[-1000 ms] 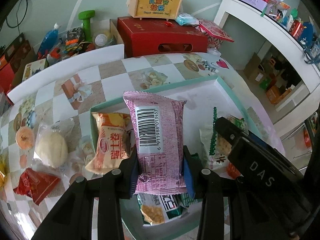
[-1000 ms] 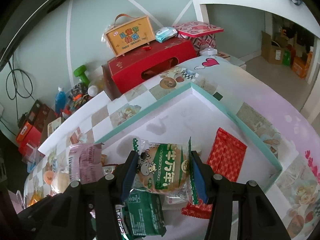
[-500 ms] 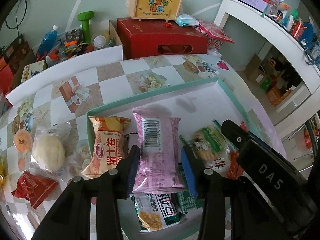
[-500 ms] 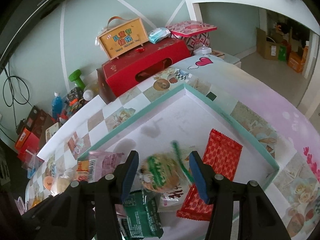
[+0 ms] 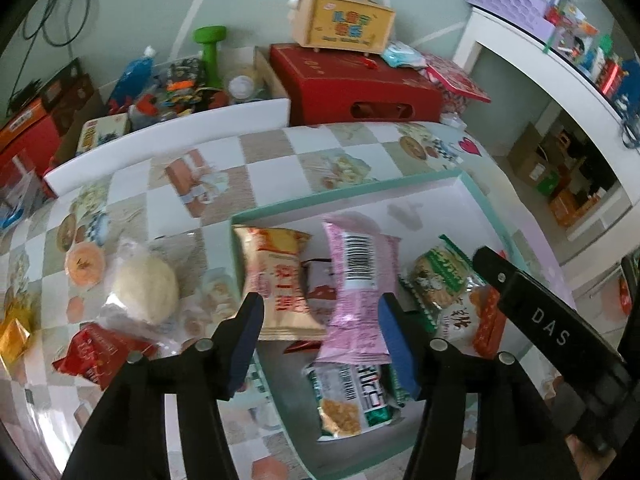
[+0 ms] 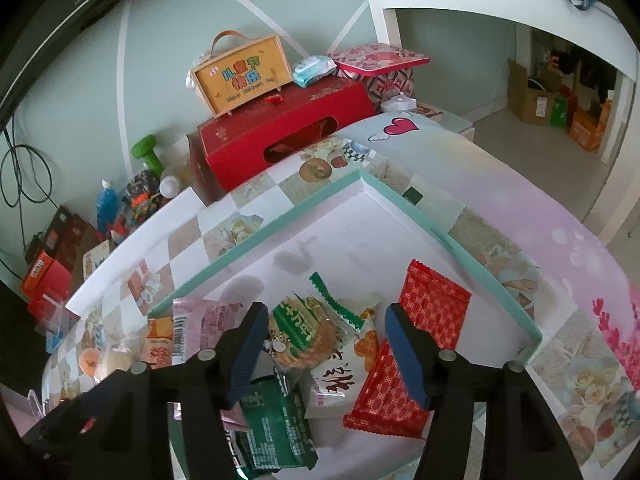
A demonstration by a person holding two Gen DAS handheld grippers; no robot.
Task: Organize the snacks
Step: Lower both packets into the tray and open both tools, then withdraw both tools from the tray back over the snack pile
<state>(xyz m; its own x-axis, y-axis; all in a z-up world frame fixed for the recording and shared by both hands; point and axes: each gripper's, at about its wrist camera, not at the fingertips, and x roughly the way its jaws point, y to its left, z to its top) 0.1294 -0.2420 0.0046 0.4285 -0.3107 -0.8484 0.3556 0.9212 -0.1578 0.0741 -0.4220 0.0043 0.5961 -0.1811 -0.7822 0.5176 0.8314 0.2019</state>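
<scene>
Two claws tilt steeply down over the teal-rimmed tray (image 6: 256, 236), and both are opening with nothing pressed between their pads. Left claw (image 5: 320, 344) hangs over the tray's left end, its right pad just beside the pink packet (image 5: 360, 280) whose barcode faces up, next to an orange packet (image 5: 280, 284) with red Chinese characters. Right claw (image 6: 324, 350) hangs above the green-wrapped cracker (image 6: 304, 334) lying in the tray left of the red packet (image 6: 432, 304); "DAS" shows on the black arm (image 5: 552, 332) at the tray's right.
</scene>
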